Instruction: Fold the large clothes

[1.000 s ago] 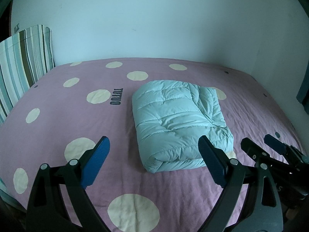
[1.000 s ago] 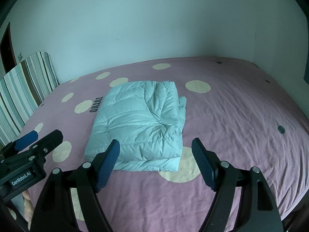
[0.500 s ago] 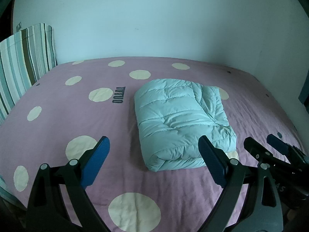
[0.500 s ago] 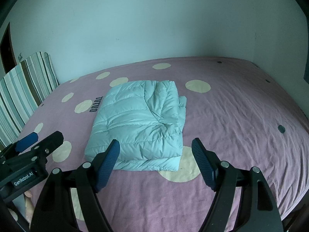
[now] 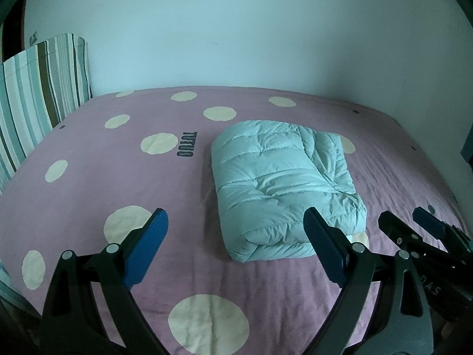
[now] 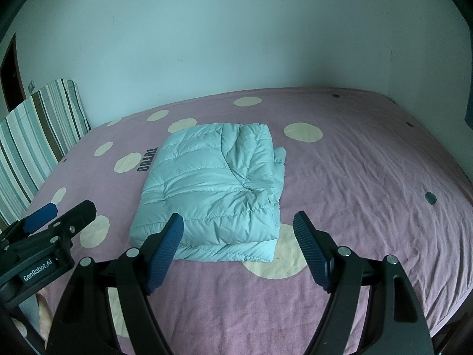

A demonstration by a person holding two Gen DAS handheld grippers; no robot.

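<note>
The jacket (image 5: 283, 189) is a pale mint quilted garment, folded into a thick rectangular bundle. It lies flat near the middle of the bed (image 5: 88, 183), on a purple sheet printed with cream dots. One folded edge faces the cameras; looser layers show along the bundle's right side in the right wrist view (image 6: 212, 189). Dark printed lettering (image 5: 186, 144) on the sheet sits just beside the jacket's far left corner.

The left gripper (image 5: 236, 236) hangs above the near part of the bed, its jaws spread wide and holding nothing. Its blue pads (image 5: 146, 248) are clear of the fabric. The right gripper (image 6: 238, 236) hangs in front of the jacket's near edge, jaws also spread wide and empty. Neither gripper touches the jacket.

Each gripper appears at the edge of the other's view: the right gripper at lower right in the left wrist view (image 5: 414, 224), the left gripper at lower left in the right wrist view (image 6: 63, 214).

A striped cushion (image 5: 38, 88) stands upright at the left end of the bed, near the pale wall (image 5: 236, 29).
</note>
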